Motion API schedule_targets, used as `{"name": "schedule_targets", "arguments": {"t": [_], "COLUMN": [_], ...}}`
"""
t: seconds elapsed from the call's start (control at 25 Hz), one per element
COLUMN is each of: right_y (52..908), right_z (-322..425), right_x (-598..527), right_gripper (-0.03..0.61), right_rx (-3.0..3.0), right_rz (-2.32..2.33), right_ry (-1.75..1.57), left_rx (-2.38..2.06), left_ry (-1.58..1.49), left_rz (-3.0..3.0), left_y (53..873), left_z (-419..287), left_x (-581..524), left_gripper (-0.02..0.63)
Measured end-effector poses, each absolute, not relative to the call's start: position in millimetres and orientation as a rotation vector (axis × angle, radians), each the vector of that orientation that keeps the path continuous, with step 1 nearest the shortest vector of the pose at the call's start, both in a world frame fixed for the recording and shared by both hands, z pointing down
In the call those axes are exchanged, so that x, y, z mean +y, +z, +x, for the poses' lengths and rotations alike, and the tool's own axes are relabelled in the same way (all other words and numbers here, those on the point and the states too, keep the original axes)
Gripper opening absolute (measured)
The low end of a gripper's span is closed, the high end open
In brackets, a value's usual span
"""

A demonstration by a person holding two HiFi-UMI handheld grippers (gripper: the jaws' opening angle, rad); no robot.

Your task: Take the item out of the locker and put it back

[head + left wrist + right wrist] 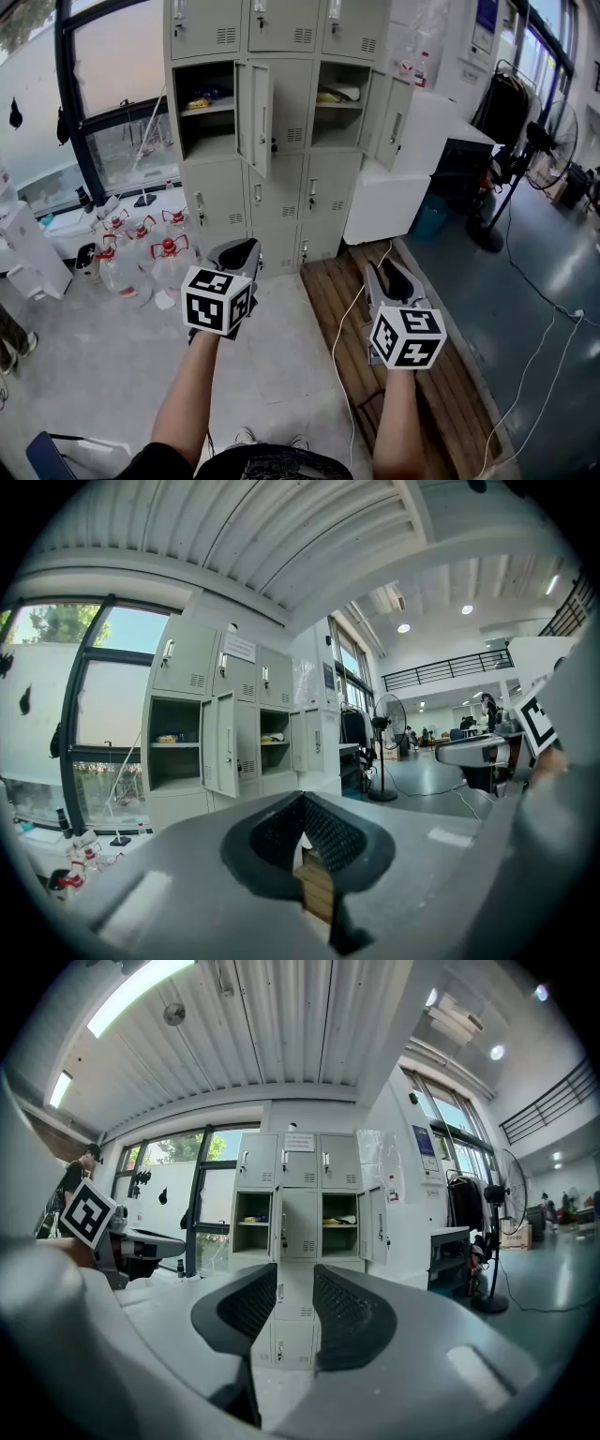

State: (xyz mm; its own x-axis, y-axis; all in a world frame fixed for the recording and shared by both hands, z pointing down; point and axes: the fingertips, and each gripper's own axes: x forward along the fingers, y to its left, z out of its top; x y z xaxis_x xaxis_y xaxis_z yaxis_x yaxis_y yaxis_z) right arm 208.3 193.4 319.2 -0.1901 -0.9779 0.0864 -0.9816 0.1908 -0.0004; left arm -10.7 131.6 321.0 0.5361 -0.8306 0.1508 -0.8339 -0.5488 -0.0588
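A grey locker bank [281, 122] stands ahead with two compartments open. The left compartment holds a yellow and blue item [202, 101] on its shelf. A yellow and white item [336, 94] lies in the right one. My left gripper [239, 246] is held well short of the lockers, its tips touching with nothing between them. My right gripper [389, 269] hovers beside it over the wooden platform, jaws apart and empty. In the left gripper view the left gripper [302, 803] points at the lockers [220, 733]. The right gripper [295, 1283] frames the locker bank [305, 1204] between its pads.
Several water jugs with red handles [141, 248] stand on the floor at the left. A slatted wooden platform [441, 394] runs along the right, with a white cable [347, 319] across it. A low white cabinet [394, 192] adjoins the lockers. A standing fan [553, 141] is far right.
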Motion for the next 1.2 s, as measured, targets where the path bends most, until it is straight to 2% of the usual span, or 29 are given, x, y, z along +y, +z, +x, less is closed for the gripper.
{"name": "schedule_targets", "arguments": {"t": [0.16, 0.64, 1.2], "right_y": [319, 333, 344], "right_z": [216, 242, 259], "right_x": [192, 181, 124], "right_gripper": [0.193, 0.274, 0.296], "right_rx": [-2.398, -2.459, -2.471], "right_rz": [1.941, 1.831, 1.826], "right_ry": [0.098, 0.107, 0.131], "left_rx": [-1.467, -1.490, -1.526], "left_ry": [0.227, 0.215, 0.253], "left_rz": [2.740, 2.730, 2.715], "left_y": [320, 326, 336], "left_z": [-1, 36, 47], "left_x": [132, 130, 77], "left_gripper": [0.000, 0.002, 0.002]}}
